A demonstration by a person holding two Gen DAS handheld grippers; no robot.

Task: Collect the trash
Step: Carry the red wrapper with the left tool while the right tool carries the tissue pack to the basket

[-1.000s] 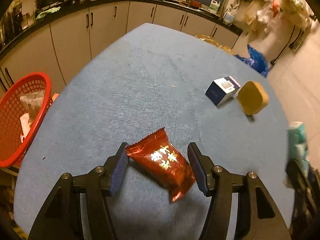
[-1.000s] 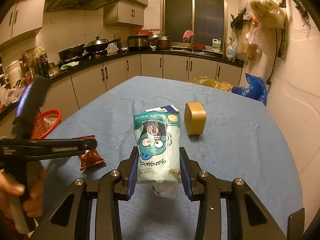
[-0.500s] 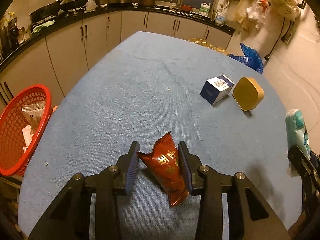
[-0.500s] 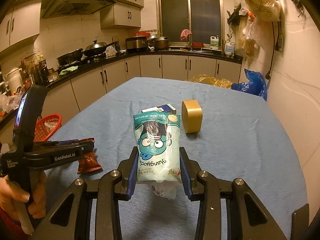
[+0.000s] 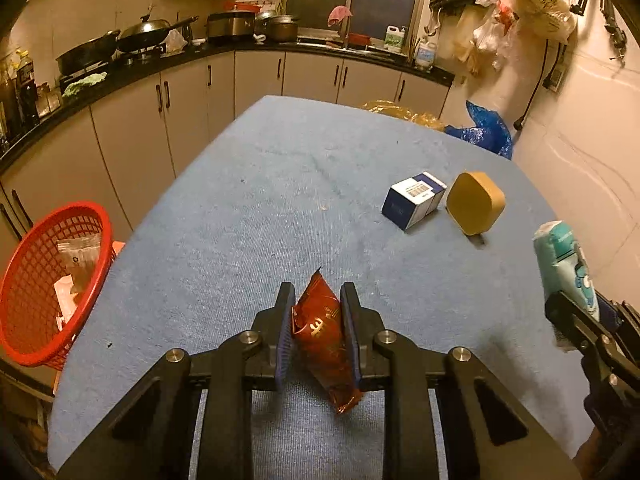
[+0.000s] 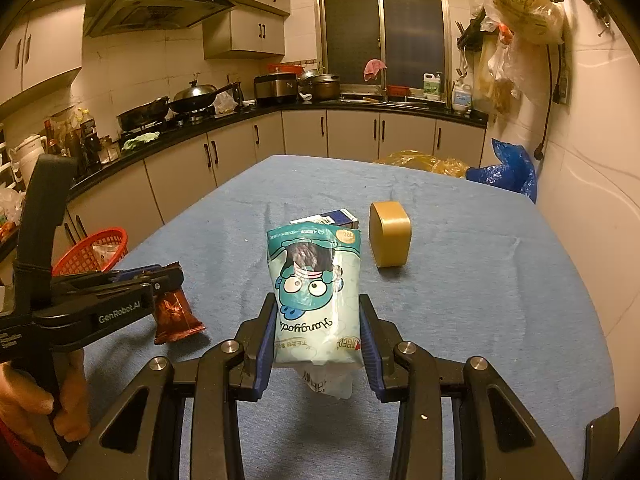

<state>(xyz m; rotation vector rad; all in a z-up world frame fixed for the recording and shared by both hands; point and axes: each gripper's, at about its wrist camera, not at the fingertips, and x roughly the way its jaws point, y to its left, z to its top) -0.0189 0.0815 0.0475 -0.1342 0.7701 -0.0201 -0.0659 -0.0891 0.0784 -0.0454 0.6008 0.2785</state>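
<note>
My left gripper [image 5: 317, 292] has its jaws closing on a red snack packet [image 5: 322, 336]. Both pads press its sides, and it stands on edge just above the blue table [image 5: 260, 200]. In the right wrist view a hand holds that left gripper [image 6: 168, 276] at the left, and the red packet [image 6: 176, 312] hangs from it. My right gripper [image 6: 318, 304] is shut on a teal cartoon snack bag [image 6: 314, 280], held upright over the table's near part. A red mesh basket [image 5: 24, 320] with some wrappers inside stands beside the table's left edge.
A blue-and-white box [image 5: 414, 200] and a tan rounded container [image 5: 476, 208] sit together at the table's right. Yellow and blue plastic bags [image 5: 484, 128] lie past the far edge. Kitchen cabinets [image 5: 132, 132] run along the left and back, and a wall stands to the right.
The left jaws have come together onto the red packet, which turned from lying flat to standing on edge and rose slightly. The right gripper and its teal bag have stayed put.
</note>
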